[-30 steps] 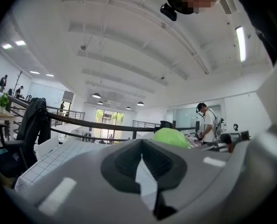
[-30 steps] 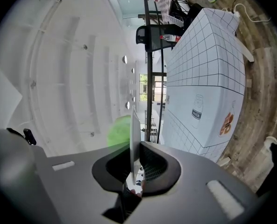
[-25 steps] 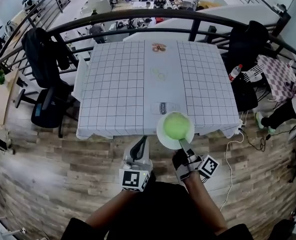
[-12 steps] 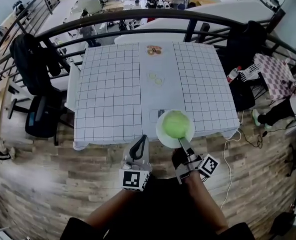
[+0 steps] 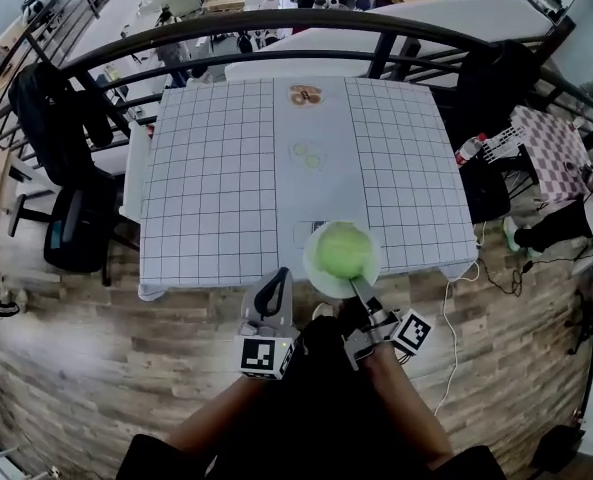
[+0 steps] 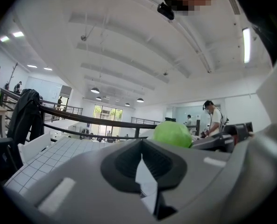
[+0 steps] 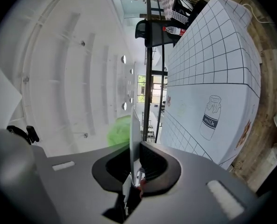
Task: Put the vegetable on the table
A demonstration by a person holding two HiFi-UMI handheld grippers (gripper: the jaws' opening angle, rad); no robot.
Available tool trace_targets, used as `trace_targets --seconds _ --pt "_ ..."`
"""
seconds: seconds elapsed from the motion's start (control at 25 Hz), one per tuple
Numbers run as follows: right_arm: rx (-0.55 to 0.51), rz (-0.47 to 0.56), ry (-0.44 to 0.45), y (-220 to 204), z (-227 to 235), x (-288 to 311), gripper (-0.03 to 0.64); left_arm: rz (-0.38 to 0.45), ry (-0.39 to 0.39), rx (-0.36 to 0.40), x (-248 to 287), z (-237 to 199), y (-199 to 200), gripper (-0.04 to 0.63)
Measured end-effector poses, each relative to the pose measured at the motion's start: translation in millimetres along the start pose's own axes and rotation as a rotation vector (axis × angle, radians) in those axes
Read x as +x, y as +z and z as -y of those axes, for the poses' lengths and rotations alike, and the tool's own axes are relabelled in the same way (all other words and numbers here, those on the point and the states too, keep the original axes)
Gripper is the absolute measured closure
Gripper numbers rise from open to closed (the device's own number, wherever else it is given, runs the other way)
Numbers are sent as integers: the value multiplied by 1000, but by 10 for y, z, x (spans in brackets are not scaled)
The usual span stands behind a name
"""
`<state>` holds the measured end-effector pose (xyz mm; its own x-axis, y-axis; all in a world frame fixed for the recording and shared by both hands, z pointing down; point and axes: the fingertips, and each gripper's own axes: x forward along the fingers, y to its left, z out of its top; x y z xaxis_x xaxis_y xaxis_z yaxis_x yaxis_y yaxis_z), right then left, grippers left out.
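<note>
Now right claw (image 5: 357, 290) clamps plate (image 5: 315, 271) rim, vegetable (image 5: 340, 250) on plate beyond; left claw (image 5: 273, 290) closed, empty.

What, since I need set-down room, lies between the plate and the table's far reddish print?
Head view: only flat prints, a milk bottle beside the plate and a faint pale one; no objects.

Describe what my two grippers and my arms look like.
The left gripper and right gripper are both light grey, with wide moulded fingers around a black recessed pad. Each carries a cube bearing black-and-white square markers. No cables show. The forearms are bare, and the clothing is dark.
</note>
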<state>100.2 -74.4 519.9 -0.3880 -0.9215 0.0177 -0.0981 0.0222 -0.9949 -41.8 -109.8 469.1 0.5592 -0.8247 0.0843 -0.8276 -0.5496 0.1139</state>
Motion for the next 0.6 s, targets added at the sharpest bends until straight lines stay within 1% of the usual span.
trace_targets --seconds 0.16,0.28,0.44,0.6 --pt "8 -31 -2 96 30 32 594 -14 13 27 93 63 -12 589" --pt "-6 -47 6 245 24 91 594 -3 28 42 195 86 98 589" --pt "1 -53 7 407 84 160 594 1 58 31 300 96 113 589" --pt "5 -54 -6 600 237 203 594 0 64 31 418 165 57 589"
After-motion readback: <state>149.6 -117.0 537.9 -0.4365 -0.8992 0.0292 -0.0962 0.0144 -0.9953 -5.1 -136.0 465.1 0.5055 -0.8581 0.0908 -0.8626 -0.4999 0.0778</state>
